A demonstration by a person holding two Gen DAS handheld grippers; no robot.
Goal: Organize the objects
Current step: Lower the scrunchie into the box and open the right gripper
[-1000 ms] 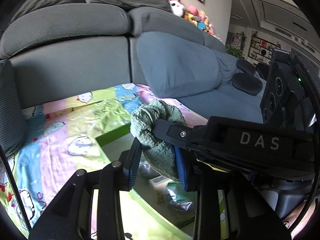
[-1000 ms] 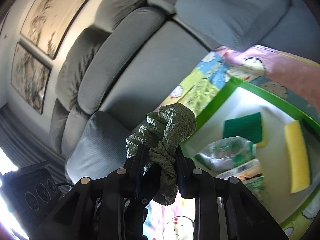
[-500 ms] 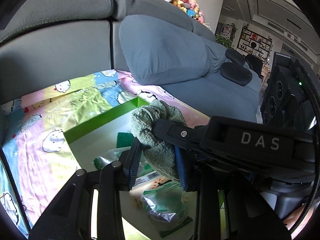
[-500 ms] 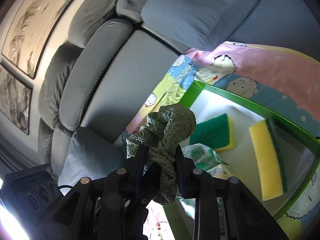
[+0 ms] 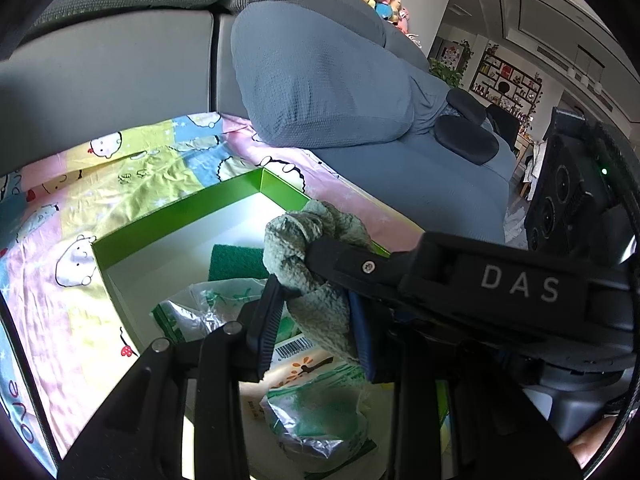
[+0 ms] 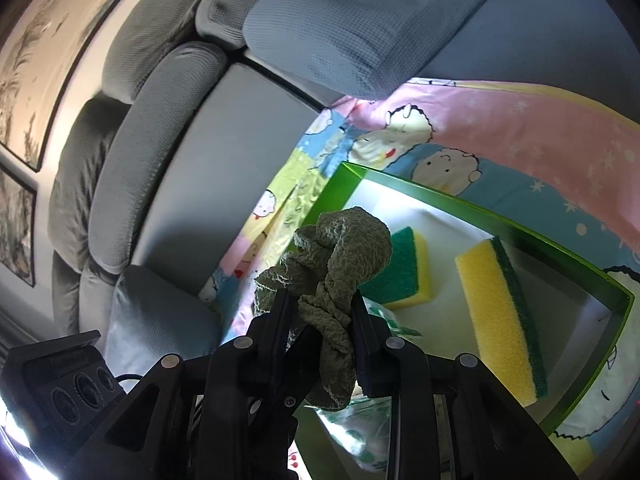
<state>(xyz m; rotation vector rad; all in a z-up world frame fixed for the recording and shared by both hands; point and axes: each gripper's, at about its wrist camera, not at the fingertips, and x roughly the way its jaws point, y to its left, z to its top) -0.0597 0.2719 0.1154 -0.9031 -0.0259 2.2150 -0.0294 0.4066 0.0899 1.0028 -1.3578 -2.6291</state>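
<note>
**Cloth held over the green box by both grippers**

The left gripper (image 5: pixel 316 316) and the right gripper (image 6: pixel 320 316) each have their fingers narrow, pinched on the same bunched green cloth (image 5: pixel 304 248). The cloth hangs between them above the green box (image 6: pixel 480 208), which sits on a cartoon-print sheet (image 5: pixel 80 216) spread over the sofa (image 5: pixel 120 60).

The box already holds two sponges: one lying green face up (image 6: pixel 396 268), the other on its edge (image 6: pixel 496 312). Nearer the grippers there are plastic packets (image 5: pixel 188 308); the packets fill the near part of the box.

The step in hand looks like placing the cloth in the box. To do it well, bring both grippers down together so the cloth is not stretched or torn between them. Aim for the bare white floor (image 5: pixel 180 240) near the far corner rather than on top of the packets. Release only once the cloth hangs inside the walls, so it does not drape over the rim.
</note>
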